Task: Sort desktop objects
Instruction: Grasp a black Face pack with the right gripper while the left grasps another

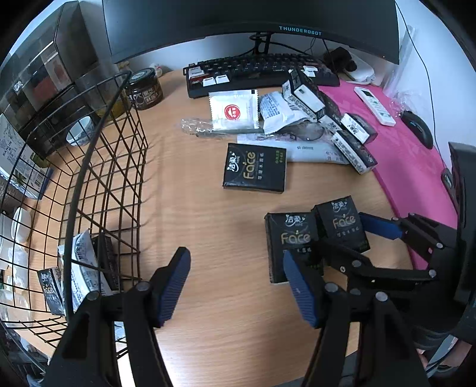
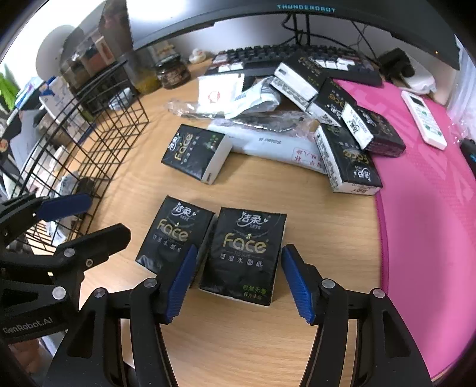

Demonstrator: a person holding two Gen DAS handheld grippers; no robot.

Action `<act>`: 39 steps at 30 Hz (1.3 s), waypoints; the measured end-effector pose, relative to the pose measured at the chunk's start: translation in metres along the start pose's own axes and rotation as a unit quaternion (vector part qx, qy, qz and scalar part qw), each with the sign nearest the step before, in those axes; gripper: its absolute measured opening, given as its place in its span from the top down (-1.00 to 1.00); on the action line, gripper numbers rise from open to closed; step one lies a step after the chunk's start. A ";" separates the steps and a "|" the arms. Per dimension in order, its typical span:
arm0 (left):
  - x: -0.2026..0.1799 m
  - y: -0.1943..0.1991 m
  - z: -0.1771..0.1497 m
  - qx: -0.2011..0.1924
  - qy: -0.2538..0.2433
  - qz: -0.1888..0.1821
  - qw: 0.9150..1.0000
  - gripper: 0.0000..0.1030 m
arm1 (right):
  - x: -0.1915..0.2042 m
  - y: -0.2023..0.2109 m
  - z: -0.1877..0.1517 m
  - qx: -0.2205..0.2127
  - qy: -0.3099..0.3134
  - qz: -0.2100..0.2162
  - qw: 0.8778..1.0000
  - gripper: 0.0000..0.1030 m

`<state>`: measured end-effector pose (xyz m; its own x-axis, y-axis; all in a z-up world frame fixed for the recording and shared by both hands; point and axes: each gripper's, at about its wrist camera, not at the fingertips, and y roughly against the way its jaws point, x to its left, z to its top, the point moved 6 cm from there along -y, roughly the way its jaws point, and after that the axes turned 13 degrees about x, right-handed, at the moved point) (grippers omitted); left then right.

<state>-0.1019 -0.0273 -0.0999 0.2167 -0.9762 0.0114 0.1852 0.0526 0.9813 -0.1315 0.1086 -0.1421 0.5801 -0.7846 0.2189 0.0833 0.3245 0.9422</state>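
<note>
— Blue pads, ribbed ones, were what I noticed first. The right gripper (image 2: 239, 281) was spread wide, one finger on each side of a black tissue pack (image 2: 243, 253) that lay flat on the wooden desk (image 2: 238, 342), neither pad quite pressing on it.

— Was it holding anything?

— No, nothing was clamped. A second pack (image 2: 174, 235) lay just beside the first, to its left, their long edges nearly touching; the gripper's left pad sat at the gap between them.

— And the other hand?

— The left gripper (image 1: 236, 287) hung over bare wood, jaws wide apart and empty, its right pad close to that second pack. The black wire basket (image 1: 98, 190) stood right beside it on the left, with a tissue pack (image 1: 51, 290) and a white packet (image 1: 84, 268) already lying in it.

— What was further back?

— A third pack (image 2: 196, 153) lay alone mid-desk, apart from the pair. Behind it was a heap: a long white wrapper (image 2: 276, 147), several tissue packs (image 2: 351, 160) tipped against one another at the edge of the pink mat (image 2: 425, 223), and a white sachet with a red mark (image 1: 232, 110). Beyond that, a dark jar (image 1: 145, 87), the keyboard (image 1: 258, 70), a white remote (image 2: 424, 119) on the mat, and the monitor (image 1: 250, 22) at the very back.
</note>
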 end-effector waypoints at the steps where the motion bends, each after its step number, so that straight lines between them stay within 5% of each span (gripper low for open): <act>1: 0.000 0.000 0.000 0.000 0.000 0.001 1.000 -0.37 | -0.001 0.000 -0.001 0.000 0.001 -0.001 1.000 -0.17; 11: -0.001 -0.003 0.001 0.003 -0.001 0.003 1.000 -0.37 | -0.017 0.001 -0.005 0.004 -0.007 -0.014 1.000 -0.17; 13: -0.003 -0.005 0.001 0.005 -0.003 0.003 1.000 -0.37 | -0.015 0.001 -0.004 0.005 0.001 -0.021 1.000 0.09; 39: -0.050 -0.040 0.017 0.032 -0.034 0.003 0.999 -0.45 | -0.072 0.032 -0.016 -0.015 -0.038 -0.021 0.999 0.09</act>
<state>-0.1363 0.0155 -0.1362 0.1526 -0.9879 0.0286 0.1216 0.0474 0.9914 -0.1578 0.1842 -0.1315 0.5128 -0.8353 0.1985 0.1320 0.3052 0.9431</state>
